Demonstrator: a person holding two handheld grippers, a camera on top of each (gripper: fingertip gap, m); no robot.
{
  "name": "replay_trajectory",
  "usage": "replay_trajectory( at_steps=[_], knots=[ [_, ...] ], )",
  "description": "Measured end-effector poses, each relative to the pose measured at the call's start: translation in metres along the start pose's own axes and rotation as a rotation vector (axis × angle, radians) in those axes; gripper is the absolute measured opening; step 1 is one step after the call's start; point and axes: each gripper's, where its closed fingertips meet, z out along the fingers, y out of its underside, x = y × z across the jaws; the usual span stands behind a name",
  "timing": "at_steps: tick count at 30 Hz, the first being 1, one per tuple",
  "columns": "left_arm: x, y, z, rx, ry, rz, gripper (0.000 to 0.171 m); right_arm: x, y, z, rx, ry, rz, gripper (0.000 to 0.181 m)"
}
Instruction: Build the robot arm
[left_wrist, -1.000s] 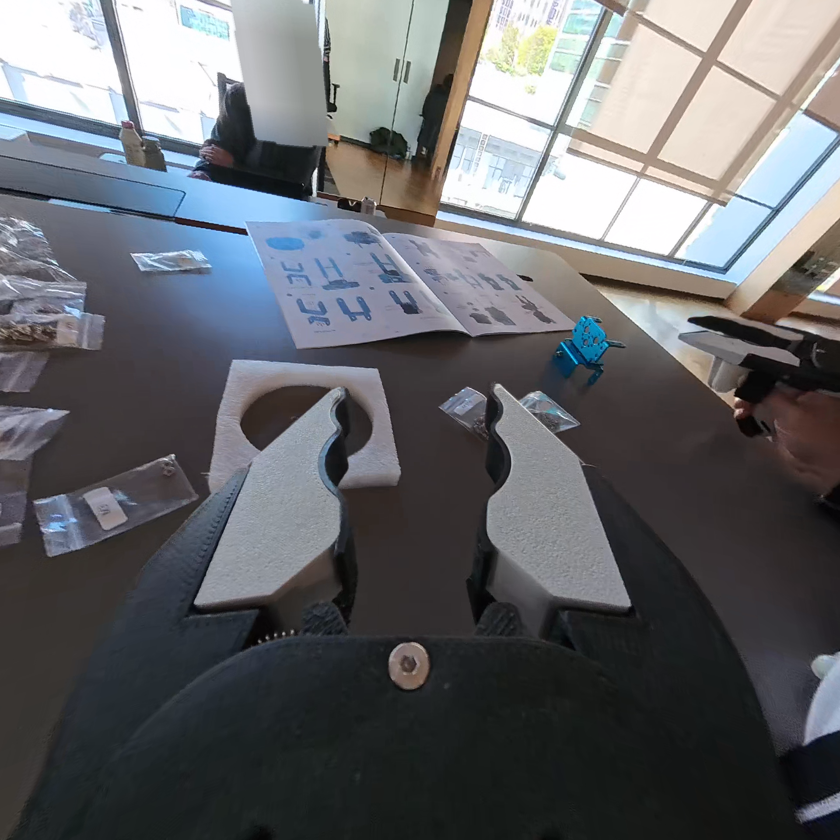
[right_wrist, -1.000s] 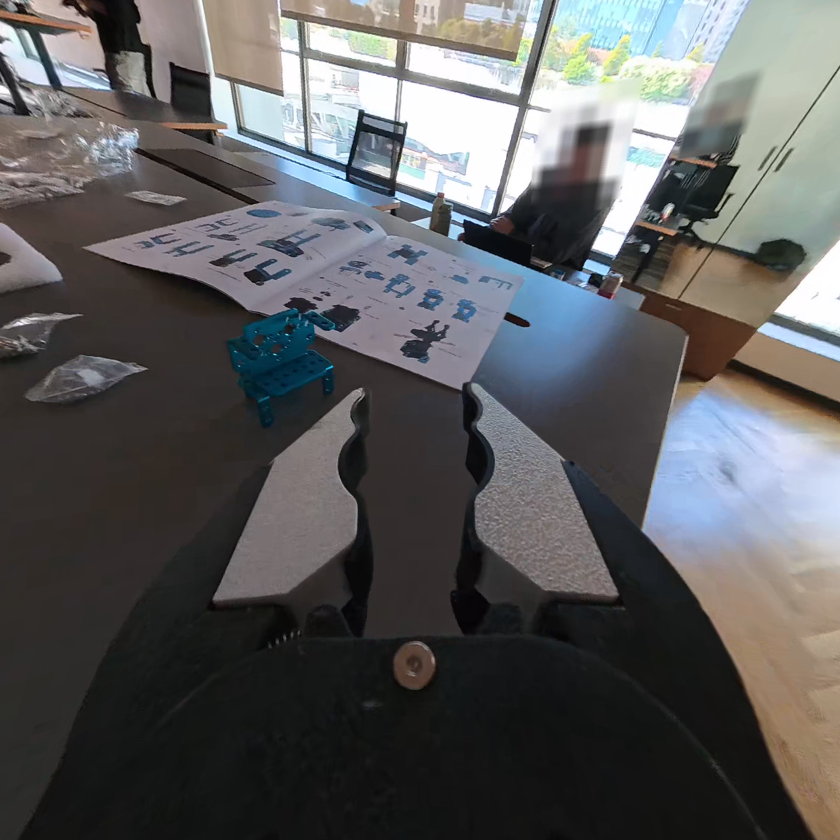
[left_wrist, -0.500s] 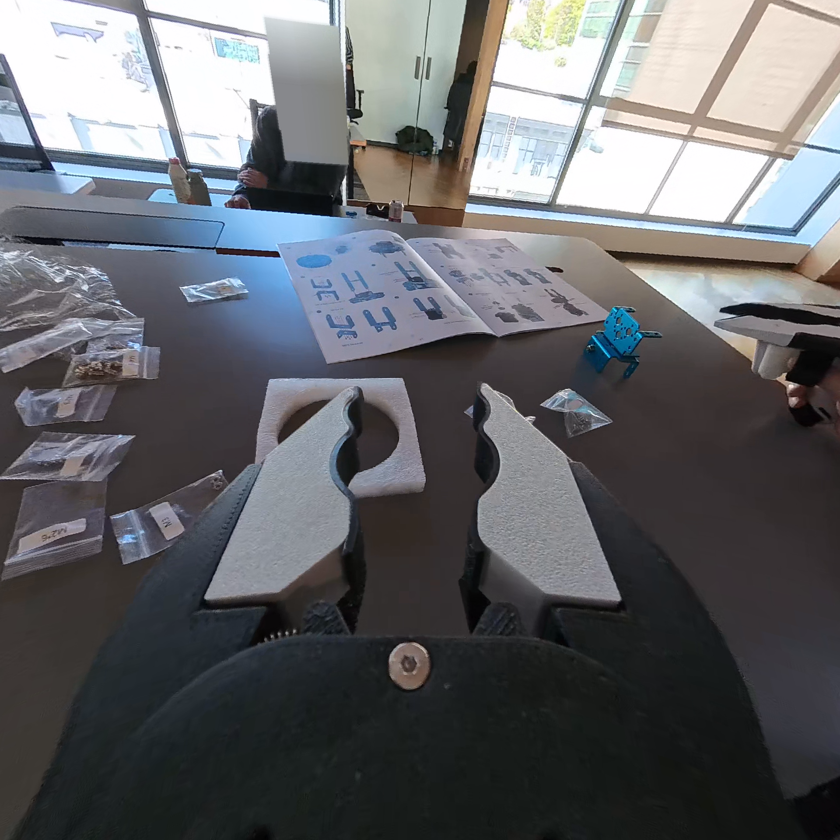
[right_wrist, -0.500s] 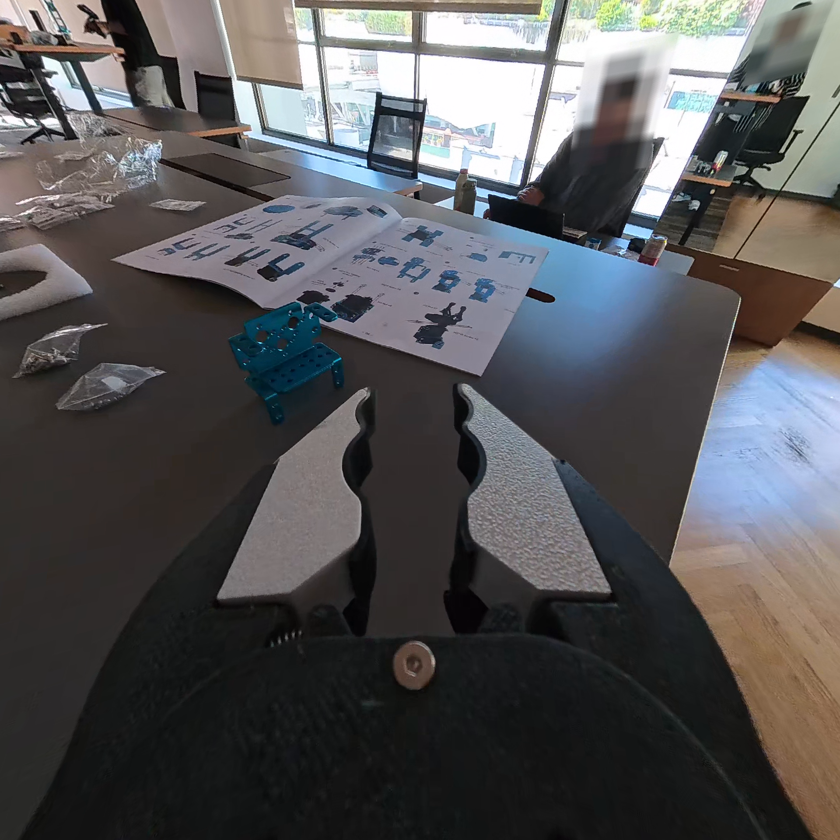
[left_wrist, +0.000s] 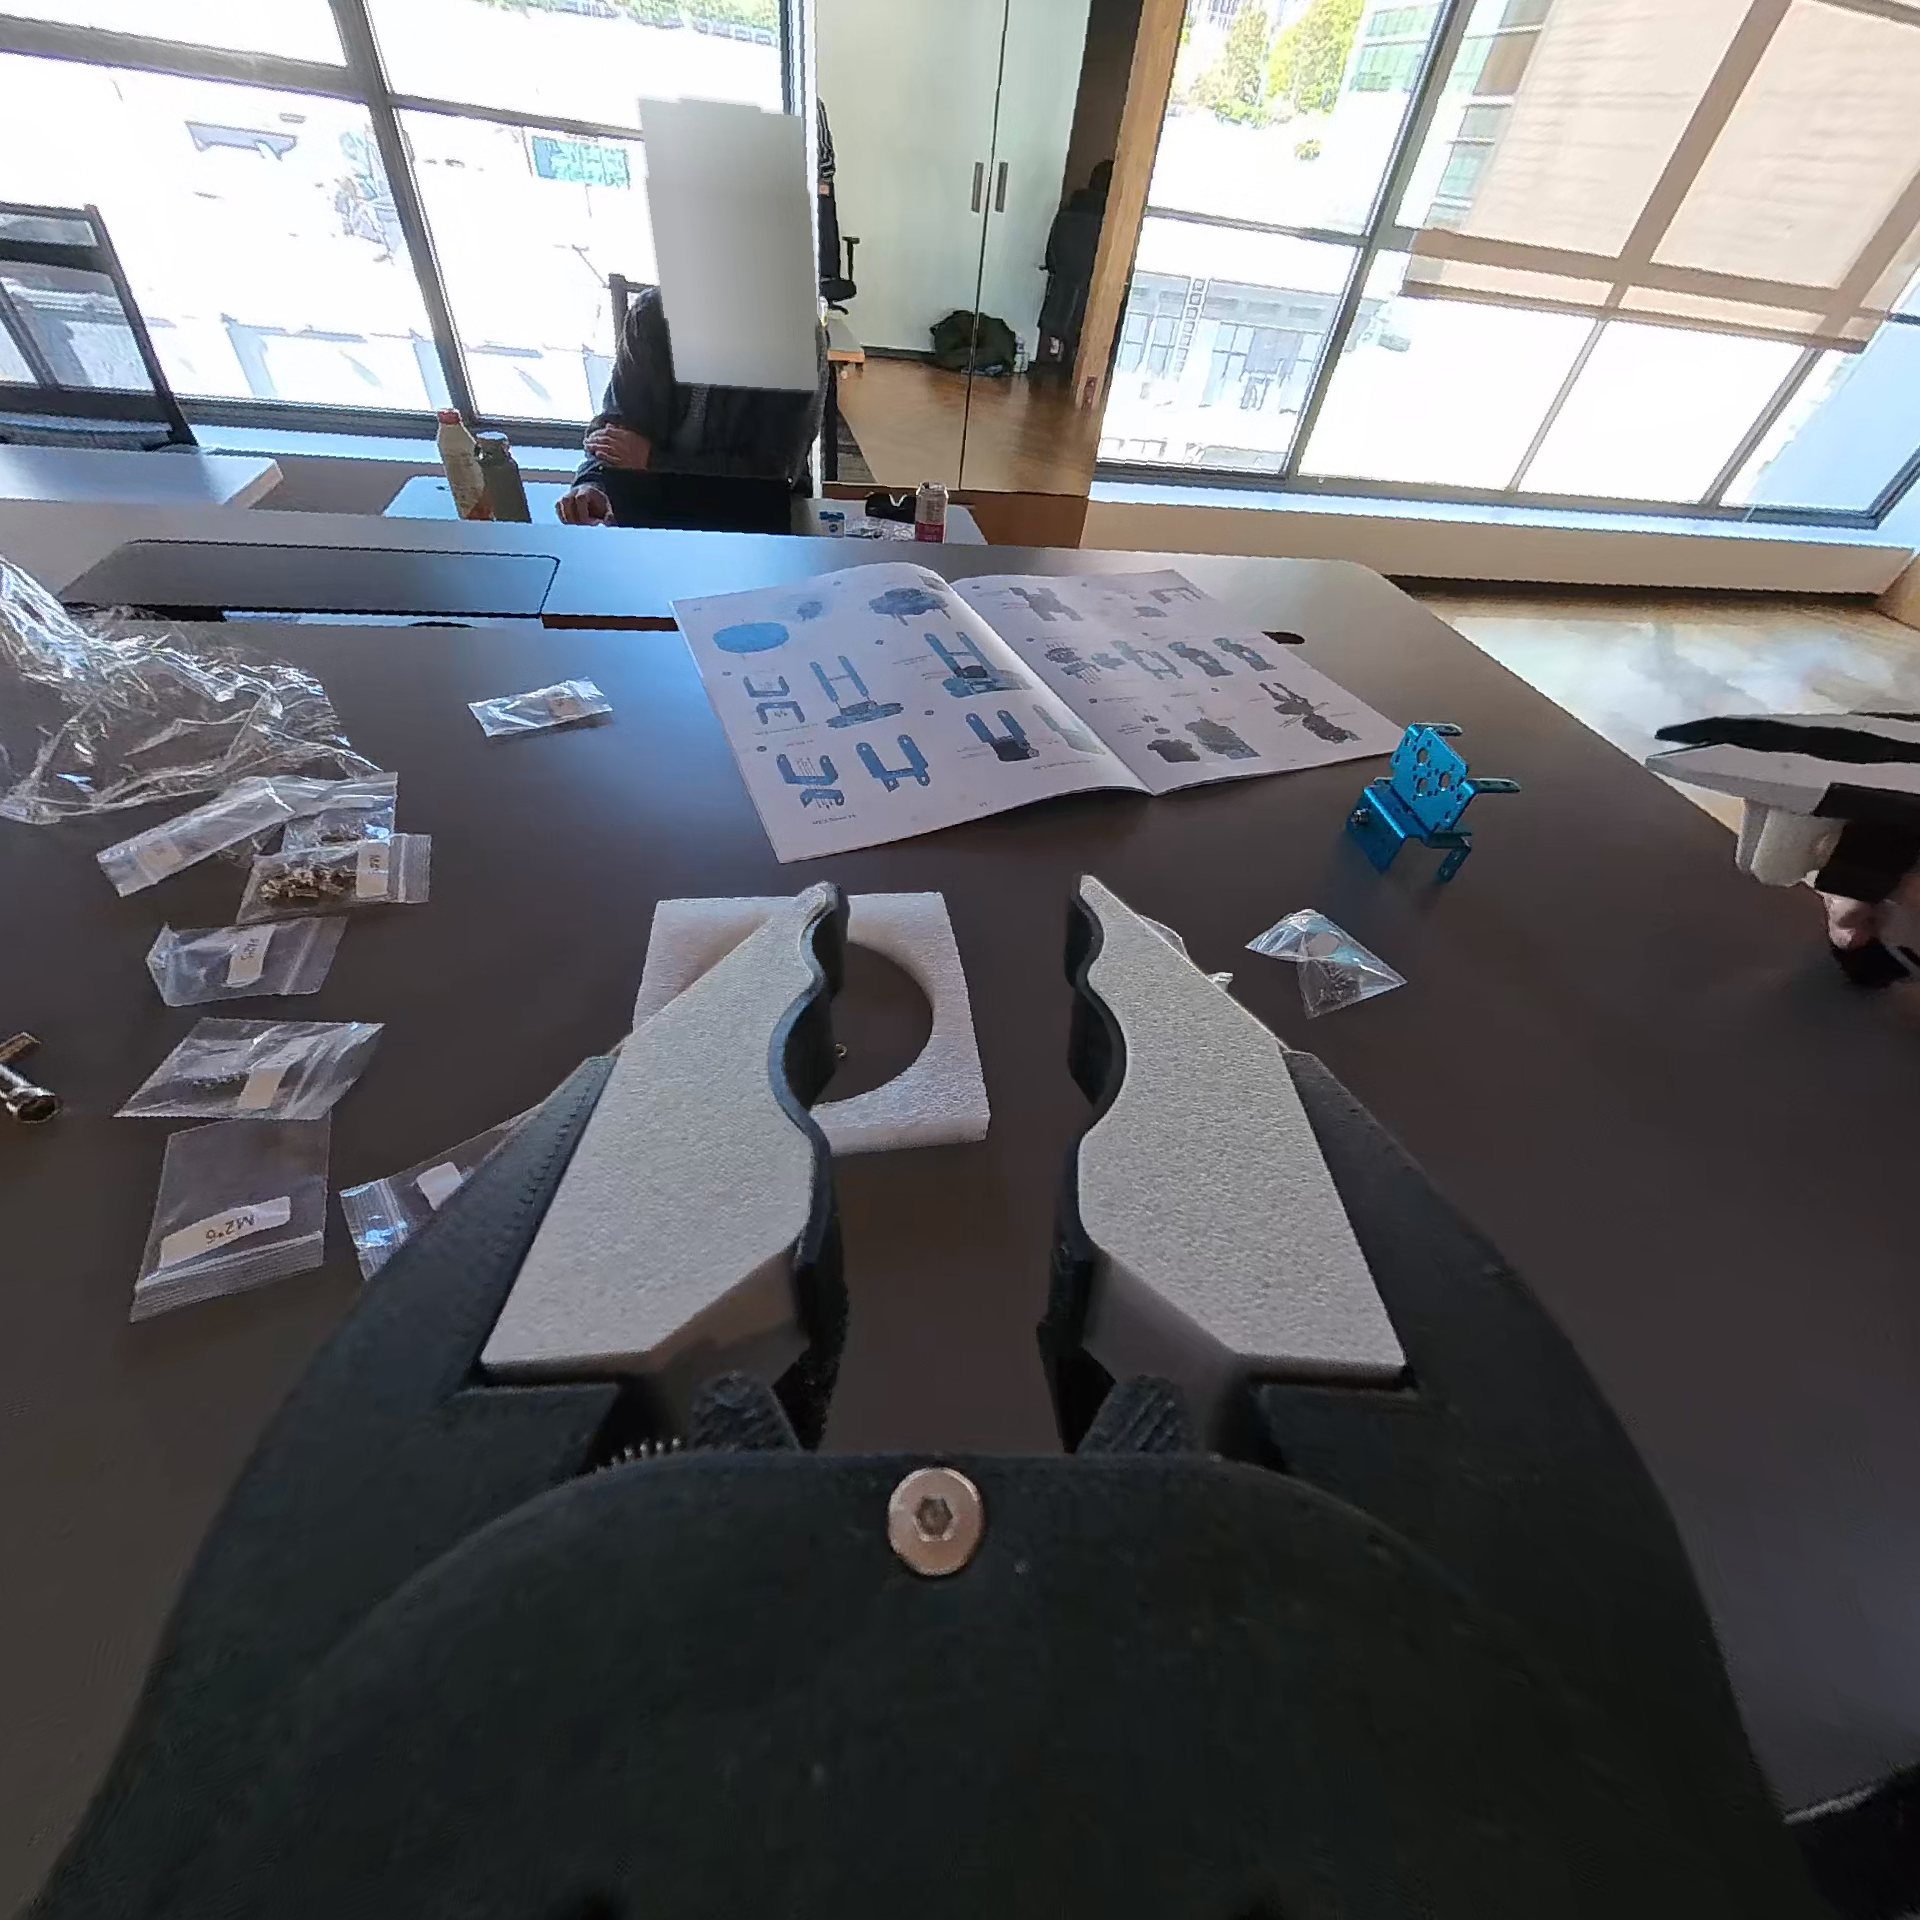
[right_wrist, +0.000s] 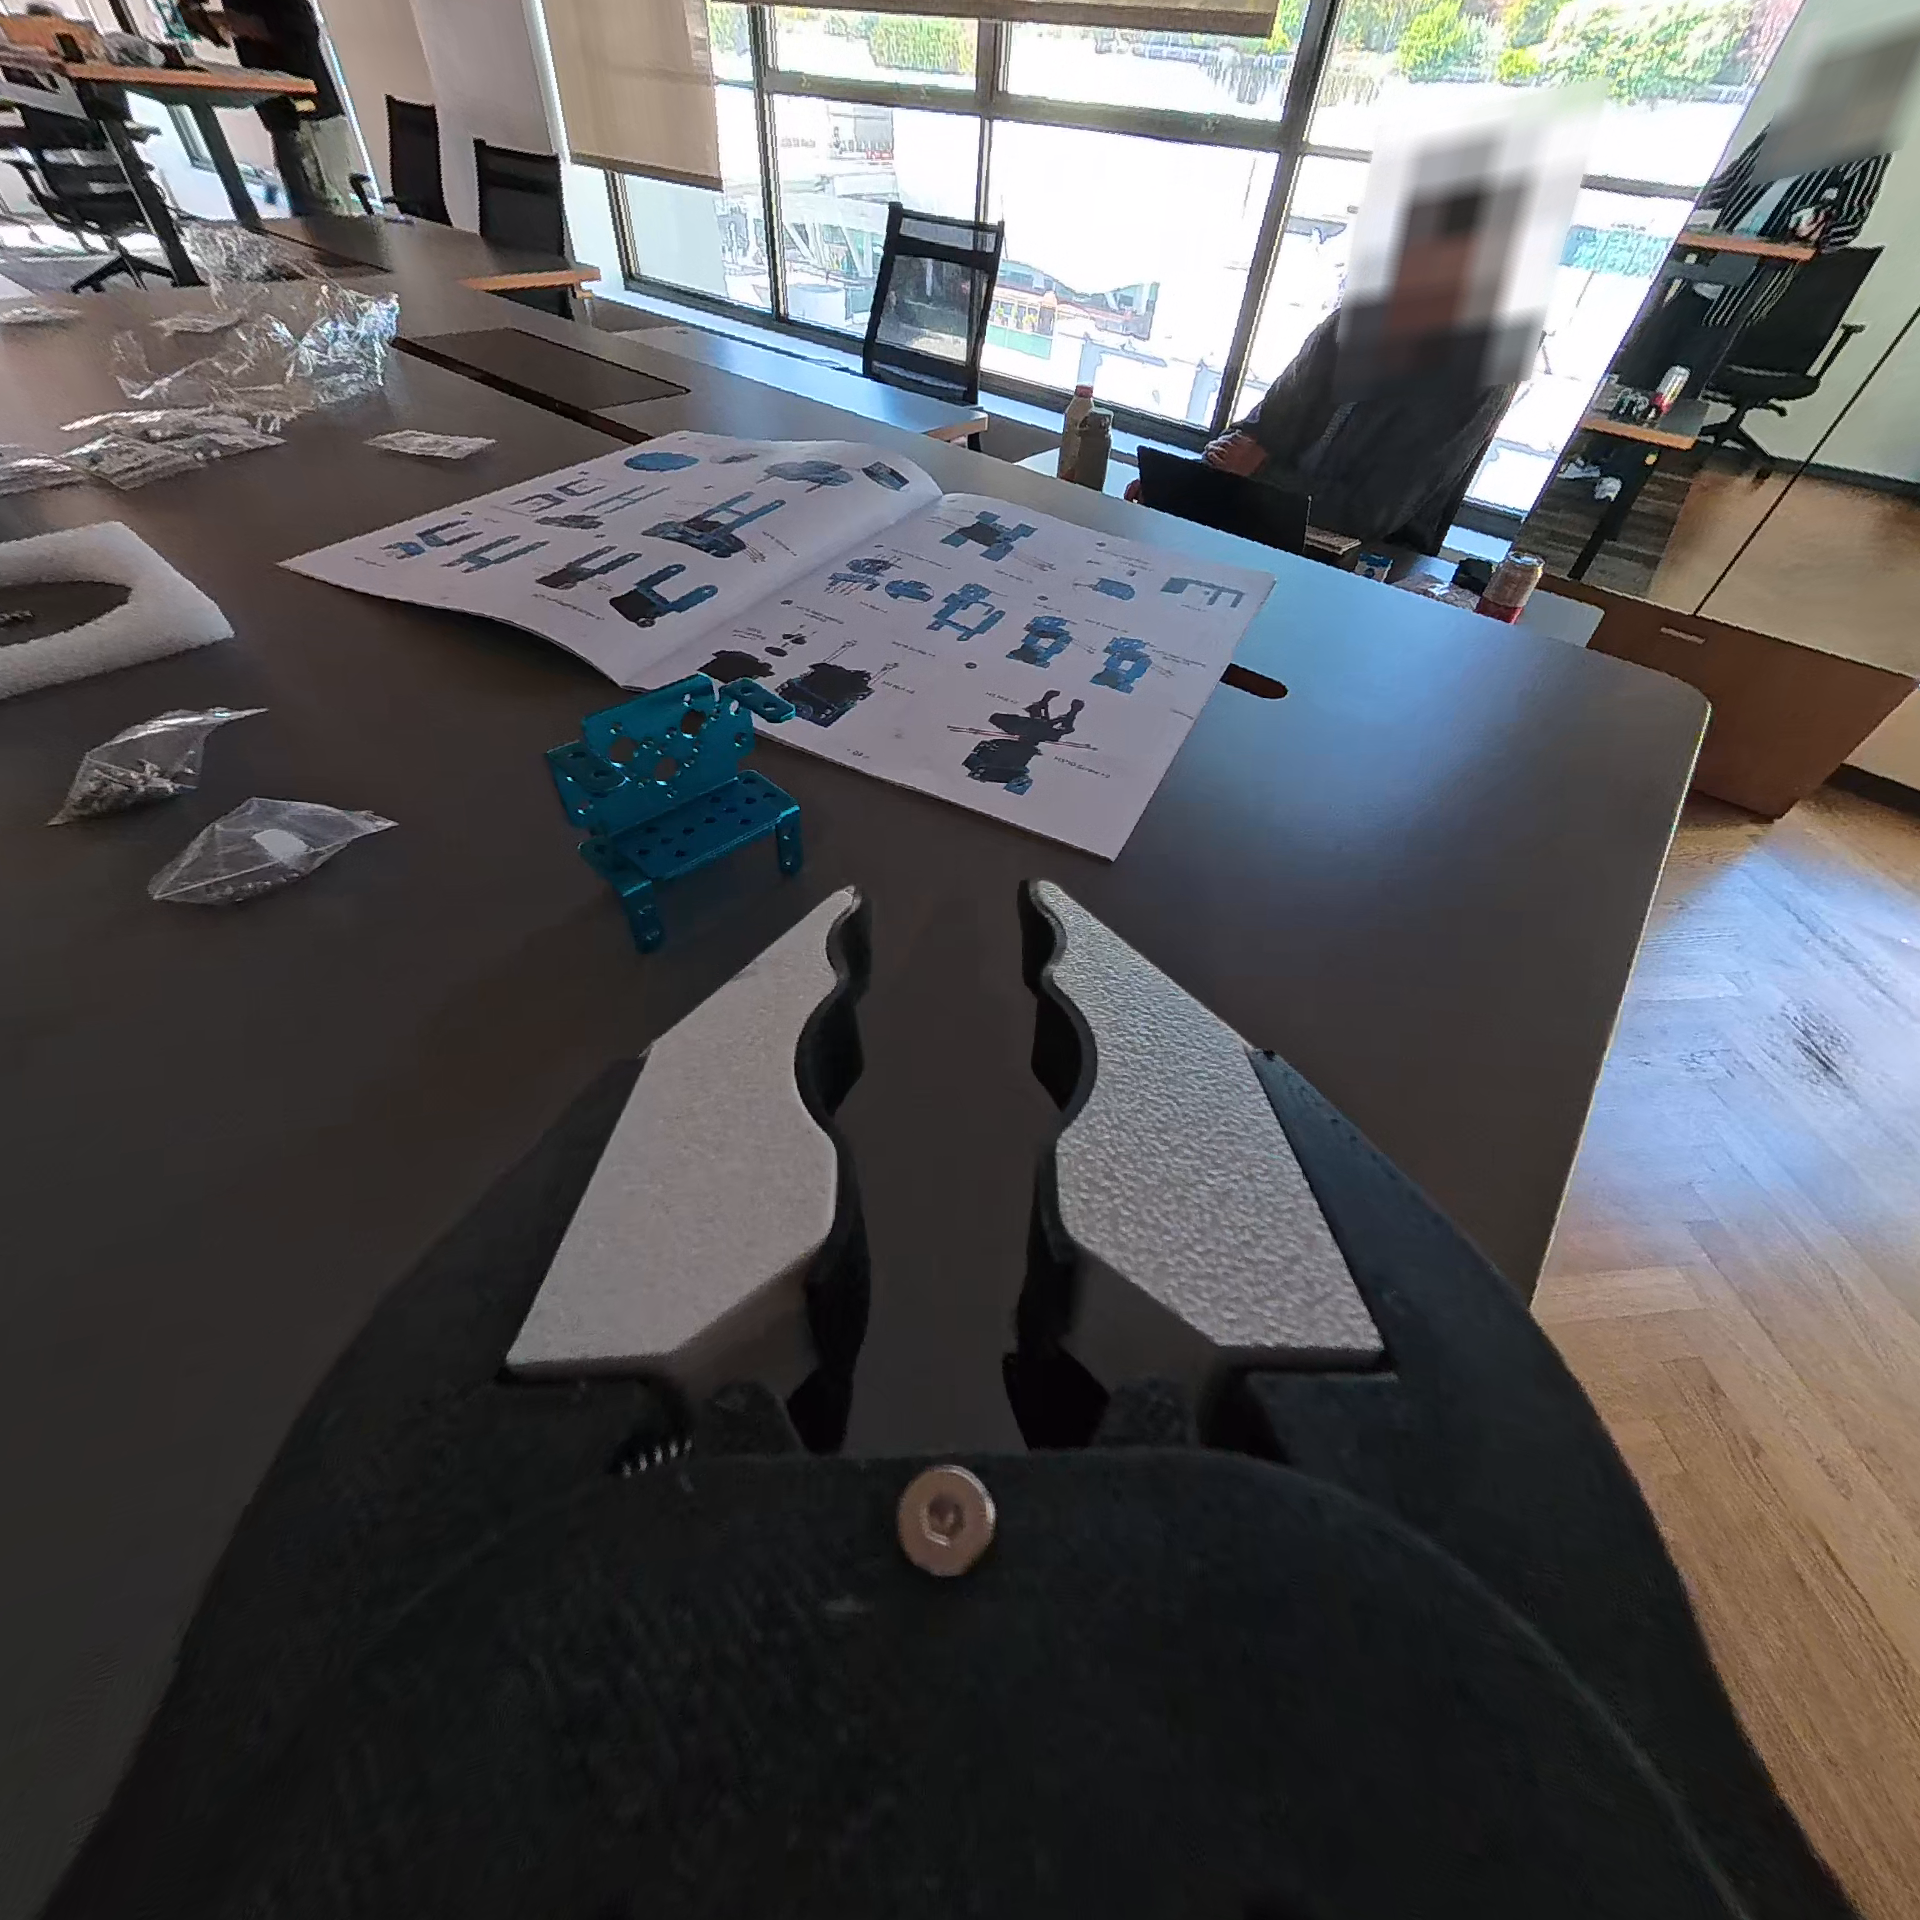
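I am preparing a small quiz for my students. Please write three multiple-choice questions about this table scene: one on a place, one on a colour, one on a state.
1. Where is the metal bracket?
A. on the open booklet
B. on the table beside the booklet
C. inside the foam square

2. What colour is the bracket?
A. red
B. blue
C. yellow

3. How is the right gripper?
A. open and empty
B. shut on the bracket
C. shut on a plastic bag

Answers:
1 B: it stands on the dark table, just off the corner of the booklet.
2 B: its metal is bright blue.
3 A: its fingers stand apart with only the table between them.
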Motion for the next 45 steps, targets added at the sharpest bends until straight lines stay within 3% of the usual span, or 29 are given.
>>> replay_trajectory(
  at_steps=[22, 45],
  knots=[
    [-0.002, -0.008, -0.009, -0.058, -0.02, 0.087, 0.042, -0.004, 0.007, 0.0, -0.05, 0.011, -0.066, 0.02],
    [-0.023, -0.001, -0.047, -0.035, -0.083, 0.019, 0.046, -0.009, 0.009, 0.004, -0.068, 0.011, -0.12, 0.021]
  ],
)
